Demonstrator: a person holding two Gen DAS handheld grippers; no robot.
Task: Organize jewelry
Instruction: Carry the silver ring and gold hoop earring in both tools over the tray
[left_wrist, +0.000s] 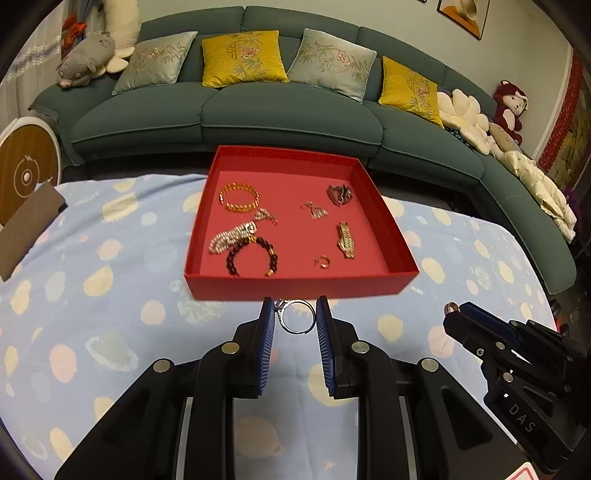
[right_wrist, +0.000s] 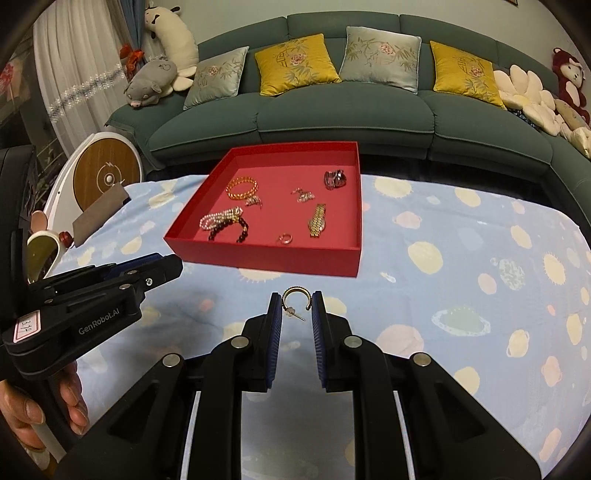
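My left gripper (left_wrist: 295, 314) is shut on a silver ring (left_wrist: 295, 316) and holds it above the cloth, just in front of the red box (left_wrist: 295, 286). My right gripper (right_wrist: 296, 304) is shut on a gold hoop earring (right_wrist: 295, 297) with a post, also short of the red box (right_wrist: 266, 258). The box holds several pieces: an orange bead bracelet (left_wrist: 239, 198), a pearl strand (left_wrist: 231, 238), a dark bead bracelet (left_wrist: 251, 254), a gold watch (left_wrist: 345, 240), a small ring (left_wrist: 323, 261), earrings (left_wrist: 314, 210) and a dark hair clip (left_wrist: 340, 194).
The table wears a blue planet-print cloth (left_wrist: 110, 295). A brown pad (left_wrist: 26, 229) lies at its left edge, beside a round white and wood device (left_wrist: 26, 173). A green sofa (left_wrist: 229, 118) with cushions stands behind. A cup (right_wrist: 42, 254) sits at the far left.
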